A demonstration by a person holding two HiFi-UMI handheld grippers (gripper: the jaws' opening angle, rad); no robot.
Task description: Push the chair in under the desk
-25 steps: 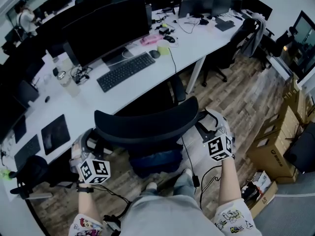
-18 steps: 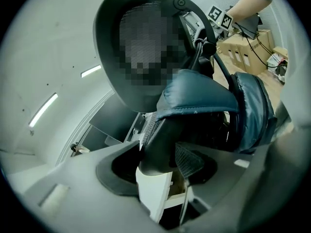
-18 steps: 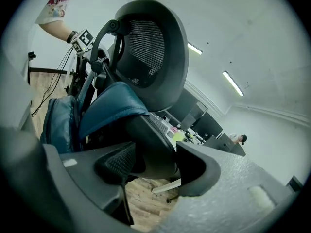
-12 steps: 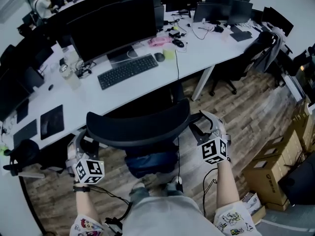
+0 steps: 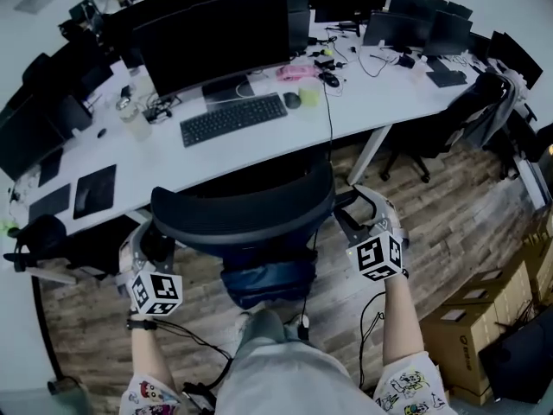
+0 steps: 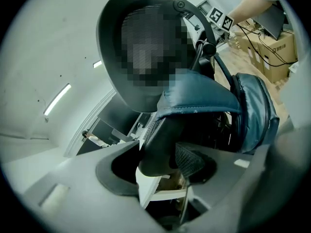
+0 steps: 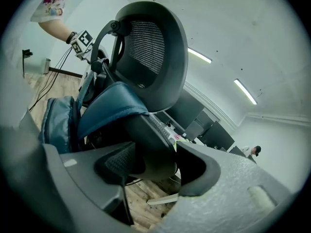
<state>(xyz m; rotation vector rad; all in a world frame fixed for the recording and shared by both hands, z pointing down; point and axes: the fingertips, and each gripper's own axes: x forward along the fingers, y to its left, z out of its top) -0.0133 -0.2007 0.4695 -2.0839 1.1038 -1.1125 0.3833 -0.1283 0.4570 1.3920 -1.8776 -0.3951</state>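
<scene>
The chair's (image 5: 242,210) seat and base are hidden under its backrest and a blue bag (image 5: 263,279). It faces far, toward the counter (image 5: 173,158), with the backrest running left to right just near the counter's edge. The left gripper (image 6: 165,165) and right gripper (image 7: 155,165) each have their jaws clamped on an armrest (image 6: 163,144).

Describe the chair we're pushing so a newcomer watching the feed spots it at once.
Find the long white desk with the black keyboard. Directly before that keyboard stands a black mesh-backed chair with a blue cushion. Only its armrests are clamped by the left gripper and right gripper.
</scene>
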